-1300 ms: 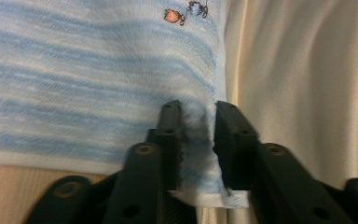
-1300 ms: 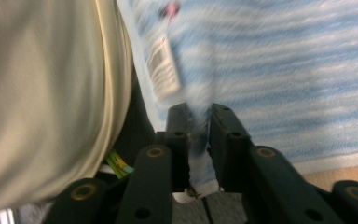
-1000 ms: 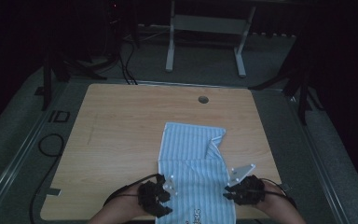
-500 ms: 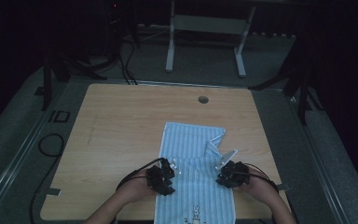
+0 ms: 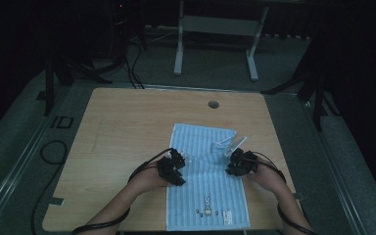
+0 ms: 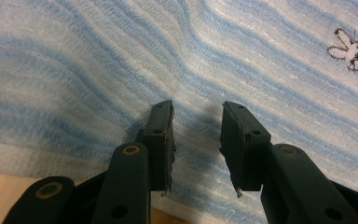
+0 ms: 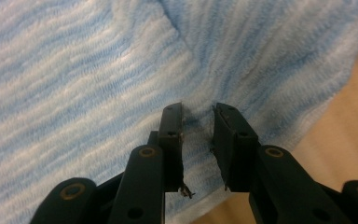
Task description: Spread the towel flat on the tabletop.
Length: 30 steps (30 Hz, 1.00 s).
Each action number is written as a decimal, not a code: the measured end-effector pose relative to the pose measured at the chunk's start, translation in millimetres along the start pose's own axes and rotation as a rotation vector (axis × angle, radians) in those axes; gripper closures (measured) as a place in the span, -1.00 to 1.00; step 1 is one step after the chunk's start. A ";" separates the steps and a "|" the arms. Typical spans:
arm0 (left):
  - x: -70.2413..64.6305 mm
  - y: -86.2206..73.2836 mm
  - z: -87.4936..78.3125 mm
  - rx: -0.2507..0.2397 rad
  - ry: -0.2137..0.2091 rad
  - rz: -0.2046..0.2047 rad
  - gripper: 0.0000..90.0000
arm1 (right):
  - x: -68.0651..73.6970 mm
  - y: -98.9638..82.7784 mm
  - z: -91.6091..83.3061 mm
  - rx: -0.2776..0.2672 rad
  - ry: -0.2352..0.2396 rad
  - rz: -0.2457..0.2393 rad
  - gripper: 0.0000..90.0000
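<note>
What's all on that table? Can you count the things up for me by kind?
Striped blue towel, with a small rabbit picture near its near edge: 1
Hand-held grippers, the left gripper and the right gripper, both over the towel: 2
Wooden table itself, with a round hole near its far edge: 1
Total: 4
</note>
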<state>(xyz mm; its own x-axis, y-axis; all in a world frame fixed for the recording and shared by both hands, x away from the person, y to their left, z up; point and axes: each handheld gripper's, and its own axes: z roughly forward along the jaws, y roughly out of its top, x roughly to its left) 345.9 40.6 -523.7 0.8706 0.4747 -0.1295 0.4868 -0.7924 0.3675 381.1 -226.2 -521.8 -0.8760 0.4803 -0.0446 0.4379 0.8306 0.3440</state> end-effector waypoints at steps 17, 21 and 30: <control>43.4 29.5 3.2 0.043 0.025 -0.041 0.33 | -42.2 31.0 11.5 0.045 -0.002 0.034 0.55; 45.8 34.5 4.4 0.050 0.036 -0.045 0.33 | -49.3 35.7 12.7 0.067 0.004 0.041 0.53; 25.3 25.3 -14.1 0.033 0.061 0.013 0.23 | -38.4 33.0 -2.3 0.082 0.048 -0.010 0.24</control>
<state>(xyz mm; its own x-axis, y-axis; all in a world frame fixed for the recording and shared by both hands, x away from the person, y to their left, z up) 379.2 38.0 -504.7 0.8714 0.4858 -0.0684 0.4784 -0.8105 0.3379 428.7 -217.9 -506.6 -0.8881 0.4596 -0.0023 0.4426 0.8565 0.2656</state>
